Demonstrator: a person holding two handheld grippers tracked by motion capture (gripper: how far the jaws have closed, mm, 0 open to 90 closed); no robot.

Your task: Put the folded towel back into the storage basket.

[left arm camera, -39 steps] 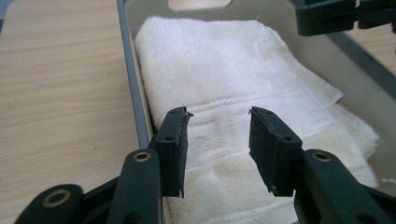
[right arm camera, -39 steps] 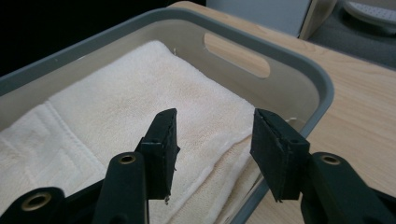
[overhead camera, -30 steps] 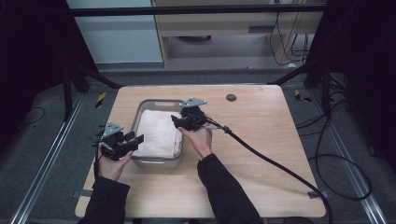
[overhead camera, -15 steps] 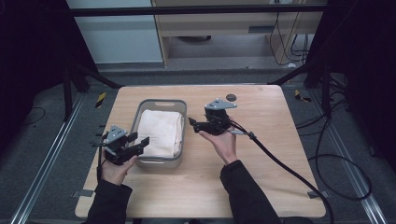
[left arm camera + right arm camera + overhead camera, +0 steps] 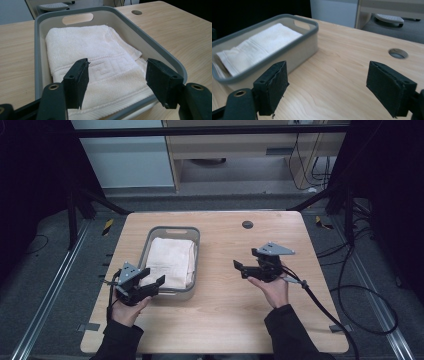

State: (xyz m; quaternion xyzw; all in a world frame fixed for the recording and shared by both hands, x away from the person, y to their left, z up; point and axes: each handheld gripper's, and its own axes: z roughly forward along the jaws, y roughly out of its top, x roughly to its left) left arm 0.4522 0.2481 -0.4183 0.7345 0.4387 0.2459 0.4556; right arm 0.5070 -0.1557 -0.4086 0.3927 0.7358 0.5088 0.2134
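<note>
Inside: folded terry towel (image 5: 100, 62), rounded grey plastic tub (image 5: 160, 53).

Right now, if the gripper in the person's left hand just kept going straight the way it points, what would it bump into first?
Most likely the folded white towel in the grey bin. The left gripper, fingers spread, sits over the bin's near rim, aimed along the towel; depth is hard to judge.
</note>
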